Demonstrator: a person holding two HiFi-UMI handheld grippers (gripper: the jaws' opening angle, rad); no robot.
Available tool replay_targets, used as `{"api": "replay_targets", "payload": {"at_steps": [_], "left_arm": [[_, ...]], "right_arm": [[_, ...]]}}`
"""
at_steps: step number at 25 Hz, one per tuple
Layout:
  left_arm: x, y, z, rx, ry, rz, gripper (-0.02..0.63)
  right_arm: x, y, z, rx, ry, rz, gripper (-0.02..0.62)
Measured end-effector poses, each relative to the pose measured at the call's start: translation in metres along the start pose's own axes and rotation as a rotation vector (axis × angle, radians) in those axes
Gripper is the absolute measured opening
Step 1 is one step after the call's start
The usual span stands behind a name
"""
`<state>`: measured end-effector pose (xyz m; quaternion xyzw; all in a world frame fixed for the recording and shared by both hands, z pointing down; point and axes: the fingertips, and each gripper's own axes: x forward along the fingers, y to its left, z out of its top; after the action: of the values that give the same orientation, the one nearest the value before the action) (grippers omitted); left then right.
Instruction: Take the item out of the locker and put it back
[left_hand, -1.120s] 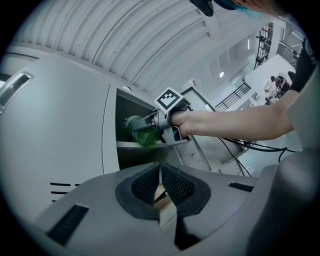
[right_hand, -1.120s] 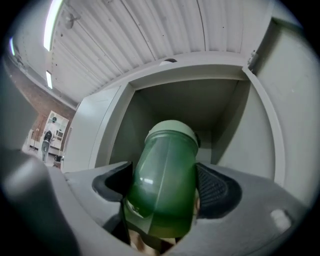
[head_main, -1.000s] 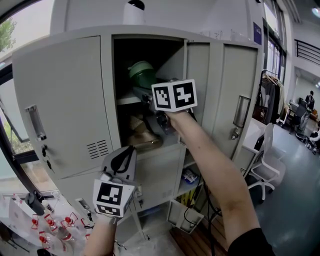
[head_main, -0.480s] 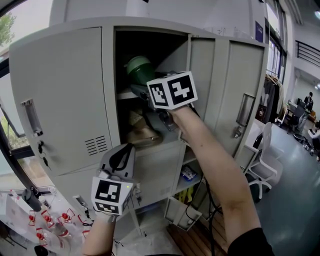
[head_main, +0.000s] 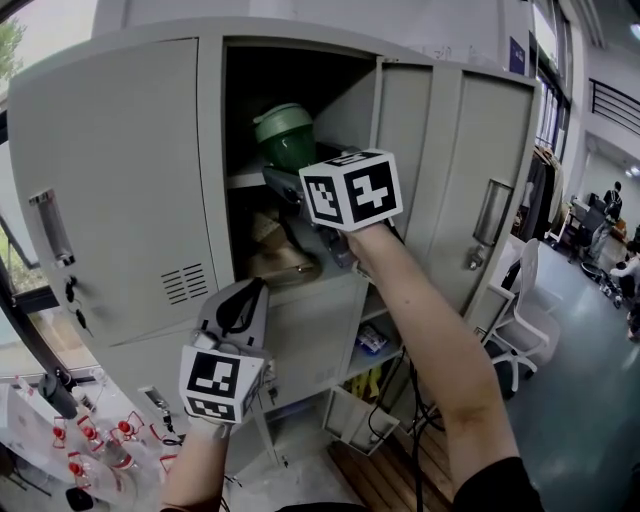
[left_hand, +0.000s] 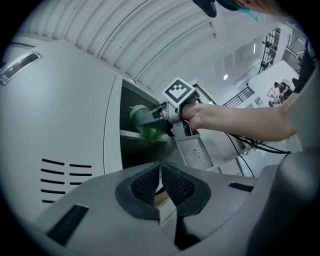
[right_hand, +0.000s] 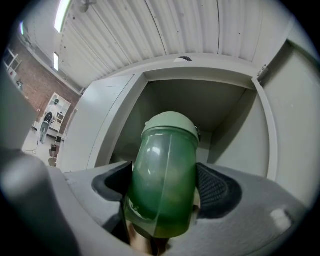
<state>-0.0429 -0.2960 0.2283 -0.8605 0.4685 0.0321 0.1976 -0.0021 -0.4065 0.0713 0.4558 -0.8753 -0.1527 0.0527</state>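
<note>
- left gripper (left_hand: 160, 182): held low in front of the locker's shut door (head_main: 110, 180), jaws pressed together, nothing in them, idle.
- right gripper (right_hand: 164, 192): arm stretched to the open compartment, jaws wide and clamped on the green bottle (right_hand: 167, 150), one pad on each side of its body.
- green bottle: lid up, slightly tilted, at the compartment mouth at the level of the shelf (head_main: 245, 180); cannot tell if its base rests there.
- brown item (head_main: 285, 262): under the shelf, untouched.
- step, my read: bottle in grasp at the shelf, either coming out or going back in; can't say which.
- next move needs a firm grip and the bottle kept clear of the open door's edge (head_main: 378, 120).
</note>
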Motion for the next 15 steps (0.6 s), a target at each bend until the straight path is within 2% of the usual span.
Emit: {"api": "replay_targets", "payload": {"at_steps": [6,15], "left_arm": [[0.0,-0.002,-0.008,-0.027,0.025,-0.009,0.014],[0.002,-0.002,-0.017,-0.036,0.037,-0.005,0.014]], "right_arm": [[-0.002,0.002,-0.022,-0.007,0.017,-0.017,0.393],[-0.005,0.005,-0.027,0.032,-0.106,-0.061,0.388]]}}
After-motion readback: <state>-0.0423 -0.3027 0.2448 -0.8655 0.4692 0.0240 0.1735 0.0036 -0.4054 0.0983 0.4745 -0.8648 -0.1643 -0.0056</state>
